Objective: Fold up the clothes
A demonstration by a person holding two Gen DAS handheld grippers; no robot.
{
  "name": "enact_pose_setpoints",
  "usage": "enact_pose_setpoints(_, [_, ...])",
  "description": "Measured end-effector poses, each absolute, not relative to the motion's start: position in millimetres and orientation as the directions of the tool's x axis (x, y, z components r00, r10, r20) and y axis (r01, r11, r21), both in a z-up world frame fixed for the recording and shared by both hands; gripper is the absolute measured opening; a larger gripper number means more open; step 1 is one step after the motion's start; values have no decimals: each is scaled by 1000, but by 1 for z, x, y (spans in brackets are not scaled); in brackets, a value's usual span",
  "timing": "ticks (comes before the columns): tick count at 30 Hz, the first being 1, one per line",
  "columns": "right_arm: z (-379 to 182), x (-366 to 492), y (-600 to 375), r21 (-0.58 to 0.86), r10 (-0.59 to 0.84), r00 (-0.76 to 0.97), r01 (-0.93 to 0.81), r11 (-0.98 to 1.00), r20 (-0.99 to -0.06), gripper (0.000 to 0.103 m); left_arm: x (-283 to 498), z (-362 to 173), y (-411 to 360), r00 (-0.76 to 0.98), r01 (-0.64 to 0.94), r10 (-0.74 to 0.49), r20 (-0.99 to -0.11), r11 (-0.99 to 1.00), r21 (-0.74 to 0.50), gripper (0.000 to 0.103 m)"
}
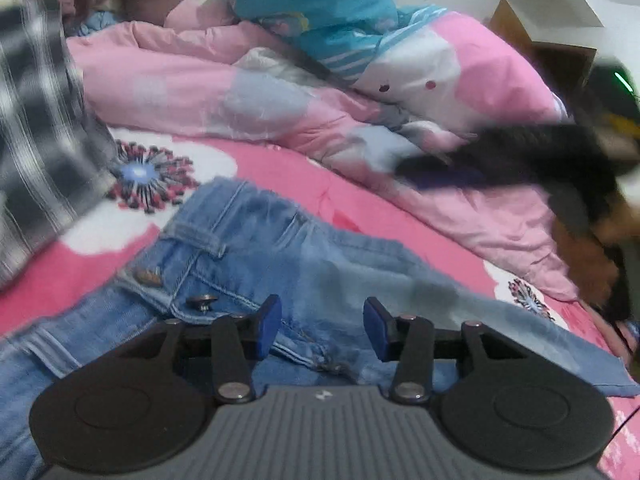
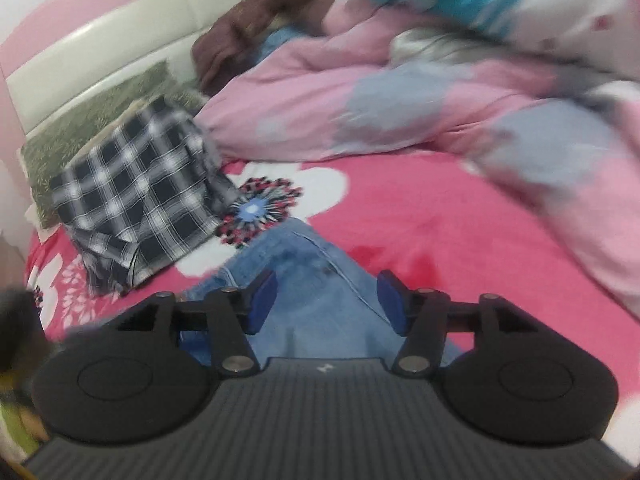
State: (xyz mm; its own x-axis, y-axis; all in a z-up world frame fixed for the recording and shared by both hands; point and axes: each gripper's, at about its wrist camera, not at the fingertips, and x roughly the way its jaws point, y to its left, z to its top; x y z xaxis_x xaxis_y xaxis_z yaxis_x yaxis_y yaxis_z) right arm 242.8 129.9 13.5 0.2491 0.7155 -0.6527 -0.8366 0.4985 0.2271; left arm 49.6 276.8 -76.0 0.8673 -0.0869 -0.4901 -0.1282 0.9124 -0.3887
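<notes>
Light blue jeans (image 1: 256, 248) lie spread on the pink flowered bedsheet (image 1: 280, 164), waistband and metal button toward the left. My left gripper (image 1: 322, 326) hovers open just above the jeans near the fly, blue pads apart with nothing between them. In the right wrist view a corner of the jeans (image 2: 312, 280) points away from me, and my right gripper (image 2: 326, 300) stands open over it, holding nothing. At the right edge of the left wrist view, the right gripper (image 1: 440, 176) shows as a dark blur with a person's hand.
A folded black-and-white plaid shirt (image 2: 136, 196) rests on the sheet to the left, also in the left wrist view (image 1: 36, 140). A rumpled pink quilt (image 1: 280, 80) fills the back, with a teal garment (image 1: 320, 4) and a brown garment (image 2: 248, 20) on it. A white headboard (image 2: 120, 36) stands behind.
</notes>
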Motion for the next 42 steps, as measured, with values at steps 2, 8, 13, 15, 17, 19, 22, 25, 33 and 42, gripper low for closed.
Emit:
enact_pose_setpoints(2, [0,258,165,253,723,206,-845,471,-659,61,49,-84,283,874,-117,-105,-474,902,-415,43])
enact_pose_setpoints(8, [-54,308,242,296,621,127,-794,531,-773,67,54,-97,292,877,-87,-163,-452,872,-482,44])
enact_pose_setpoints(13, [-68,297,251,279,614,79,-840,465,-785,38,55,-95,291,879,-85,-157,-449,877,-473,44])
enact_pose_setpoints(15, [-65,288,249,264,622,71,-864,428,-779,23,56,-94,291,879,-89,-154,-451,877,-472,42])
enact_pose_setpoints(17, [-60,280,249,223,626,98,-883,414,-774,16,56,-94,291,878,-105,-139,-457,878,-467,37])
enact_pose_setpoints(19, [-51,275,248,196,645,131,-891,410,-753,13,57,-93,294,877,-136,-113,-466,873,-468,28])
enact_pose_setpoints(22, [-41,271,249,150,657,177,-900,410,-732,12,61,-92,299,873,-172,-92,-480,861,-478,25])
enact_pose_setpoints(25, [-48,271,256,103,641,210,-904,416,-738,11,63,-93,298,868,-182,-82,-489,865,-468,25])
enact_pose_setpoints(33, [-41,271,185,177,681,339,-804,568,-649,32,62,-97,301,875,-163,-105,-473,855,-492,27])
enact_pose_setpoints(42, [93,223,-74,221,626,625,-603,767,-466,40,62,-97,302,877,-148,-125,-463,847,-510,33])
